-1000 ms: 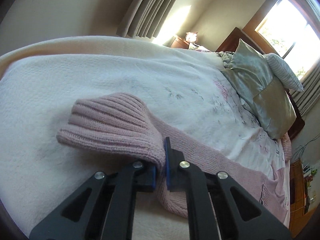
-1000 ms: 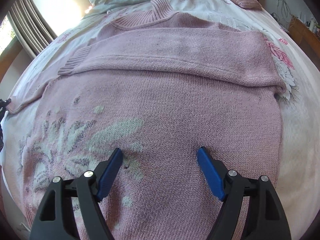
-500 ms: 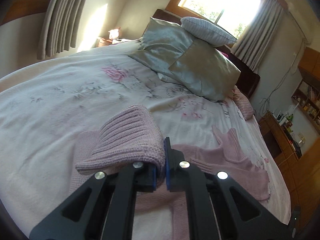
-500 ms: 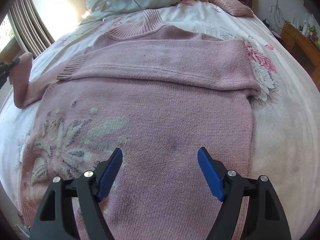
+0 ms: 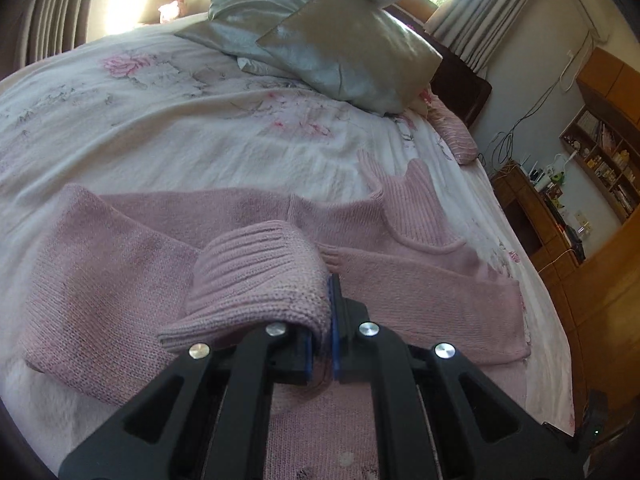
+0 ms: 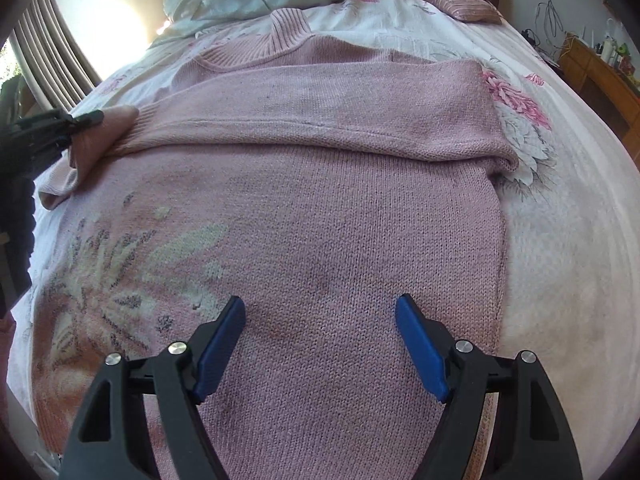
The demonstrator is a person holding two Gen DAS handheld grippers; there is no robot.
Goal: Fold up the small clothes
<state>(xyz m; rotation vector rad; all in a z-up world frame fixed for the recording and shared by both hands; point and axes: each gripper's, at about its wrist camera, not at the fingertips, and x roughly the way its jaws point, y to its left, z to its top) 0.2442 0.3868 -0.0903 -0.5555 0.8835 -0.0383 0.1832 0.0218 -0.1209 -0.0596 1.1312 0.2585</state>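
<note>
A bed (image 5: 200, 120) with a white flowered cover fills both views, stretching away ahead of the two grippers. A pink sweater (image 6: 320, 208) lies flat on it, directly under and ahead of the right gripper (image 6: 320, 344), its collar pointing away toward the pillows (image 5: 348, 44) at the far end. One sleeve (image 6: 320, 116) is folded across the chest, well ahead of the right gripper, with its ribbed end near the left gripper (image 5: 322, 320). A pale flower pattern (image 6: 120, 280) in the knit sits to the left of the right gripper. A small pink cushion (image 5: 456, 136) lies far ahead and to the right of the left gripper, near the bed's edge.

The left gripper is closed tight on the ribbed cuff (image 5: 260, 276) of the other sleeve, holding it raised above the sweater; the cuff drapes over the left finger. The right gripper is spread wide and holds nothing, hovering over the lower body of the sweater.
</note>
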